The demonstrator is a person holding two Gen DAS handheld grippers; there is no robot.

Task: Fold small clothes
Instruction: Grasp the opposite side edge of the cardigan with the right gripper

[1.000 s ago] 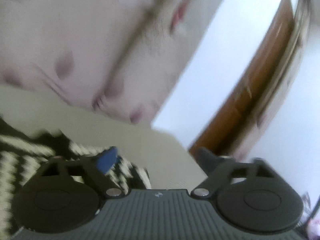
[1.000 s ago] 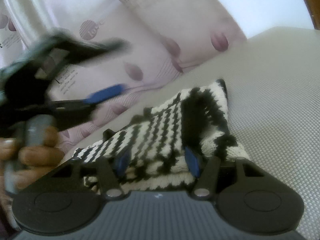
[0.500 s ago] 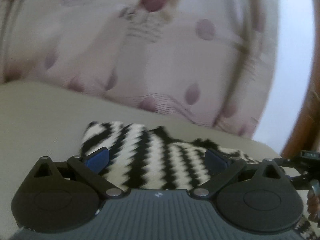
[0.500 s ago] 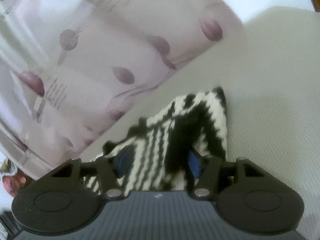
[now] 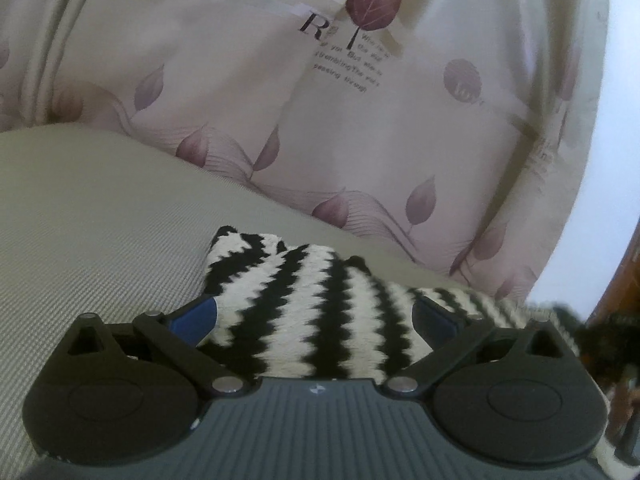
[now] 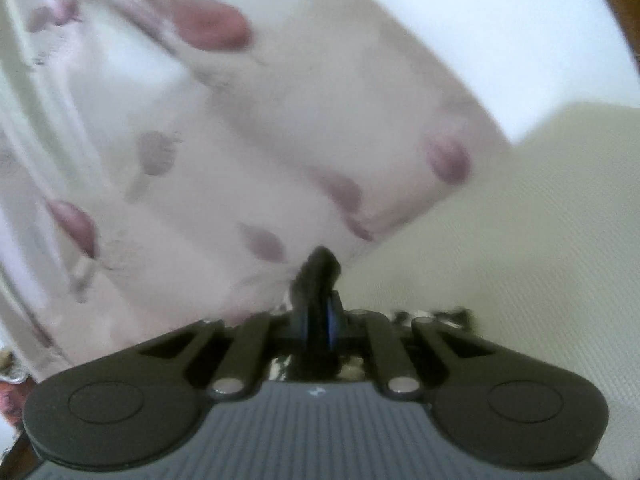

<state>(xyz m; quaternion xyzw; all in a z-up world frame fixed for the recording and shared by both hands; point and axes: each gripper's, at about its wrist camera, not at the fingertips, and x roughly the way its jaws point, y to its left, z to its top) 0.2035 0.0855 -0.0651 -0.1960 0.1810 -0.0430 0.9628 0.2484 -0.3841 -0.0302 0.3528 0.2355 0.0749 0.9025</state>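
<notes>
A small black-and-white zigzag knit garment (image 5: 304, 300) lies on the beige mattress (image 5: 88, 216). In the left wrist view my left gripper (image 5: 314, 314) is open, its blue-padded fingers (image 5: 196, 316) straddling the near part of the garment. In the right wrist view my right gripper (image 6: 318, 322) is shut on a dark fold of the garment (image 6: 316, 276), which sticks up between the pads. More of the garment's edge (image 6: 432, 314) shows just behind the right fingers. The right view is blurred.
A pink curtain with purple leaf prints (image 5: 320, 100) hangs right behind the mattress and shows in the right wrist view too (image 6: 240, 140). A white wall (image 6: 480, 20) and a brown wooden frame (image 5: 624, 280) are at the right.
My right gripper has closed on a fold of the garment and lifted. My left gripper swung down from facing the curtain to sit open over the garment.
</notes>
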